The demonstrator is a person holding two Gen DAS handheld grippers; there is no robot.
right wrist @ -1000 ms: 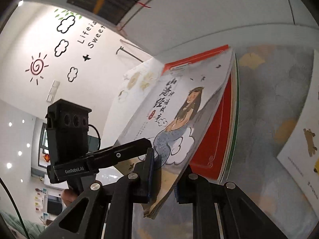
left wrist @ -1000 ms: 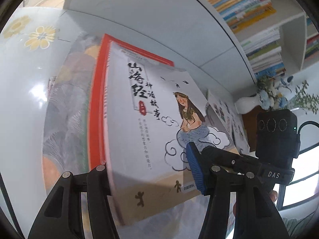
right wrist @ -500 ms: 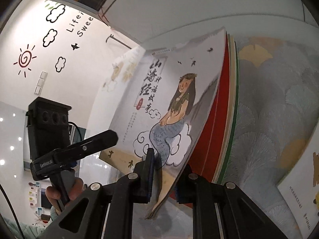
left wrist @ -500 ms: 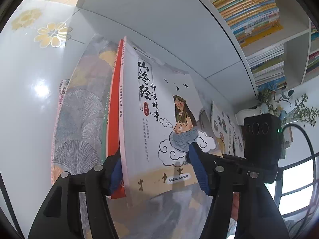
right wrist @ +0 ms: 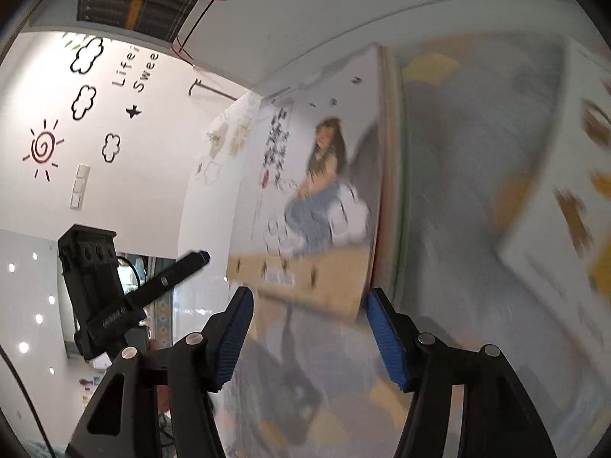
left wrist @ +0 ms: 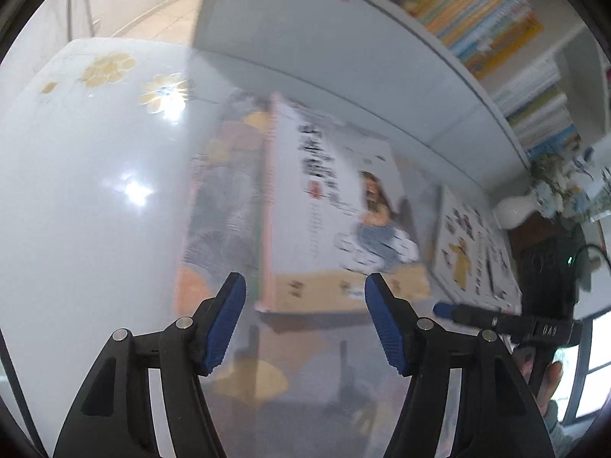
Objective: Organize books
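- Where the mermaid-cover book (left wrist: 336,225) lies face up on top of a small stack, we see it resting on the patterned mat (left wrist: 214,225), free of both grippers.
- We hold our left gripper (left wrist: 305,328) just short of the book's near edge, its blue pads (left wrist: 225,320) spread wide with nothing between them.
- We hold our right gripper (right wrist: 309,334) at that same near edge, likewise spread and empty.
- A second picture book (left wrist: 473,252) lies beside the stack.
- Beyond, we see a bookshelf (left wrist: 496,30) and a white vase (left wrist: 515,210).
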